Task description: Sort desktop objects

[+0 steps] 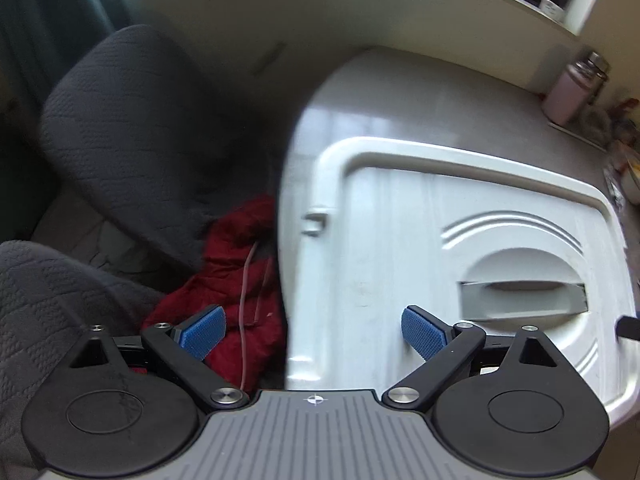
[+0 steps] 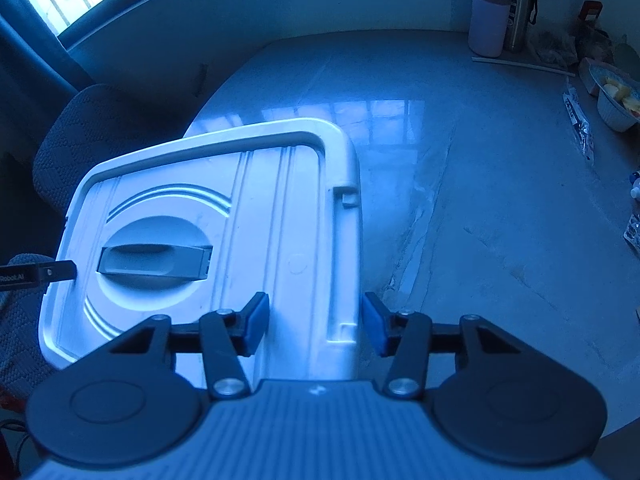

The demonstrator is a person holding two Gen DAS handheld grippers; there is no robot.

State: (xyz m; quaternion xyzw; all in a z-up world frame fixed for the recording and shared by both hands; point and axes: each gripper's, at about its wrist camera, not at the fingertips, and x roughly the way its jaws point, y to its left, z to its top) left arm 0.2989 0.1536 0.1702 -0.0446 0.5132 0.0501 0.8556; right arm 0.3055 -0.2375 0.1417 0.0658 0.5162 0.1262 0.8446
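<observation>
A white storage box (image 2: pixel 224 240) is sitting on the grey table (image 2: pixel 480 200), near the table's rounded edge, with its ribbed lid closed and a grey handle (image 2: pixel 154 261) lying flat in a round recess on top. The right gripper (image 2: pixel 316 328) is hovering low over the box's right edge with its jaws spread wide; one blue pad (image 2: pixel 256 326) is lying over the lid and the other is hanging just outside the box's side wall, and whether either is touching the plastic cannot be told. The left gripper (image 1: pixel 314 334) is reaching over the opposite edge of the same box (image 1: pixel 460 248), its jaws likewise standing wide apart and gripping nothing, one pad (image 1: pixel 424 336) above the lid and the other out past the table edge. In the left wrist view the handle (image 1: pixel 524 294) is showing near the right side, though this view is blurring somewhat. Beyond the table edge a dark quilted chair (image 1: pixel 132 128) is standing, with a red garment (image 1: pixel 236 280) lying on its seat. At the far side of the table a pink bottle (image 2: pixel 489 18) and a steel flask (image 2: pixel 520 4) are standing side by side, and a white bowl of food (image 2: pixel 618 104) is sitting near the right rim
</observation>
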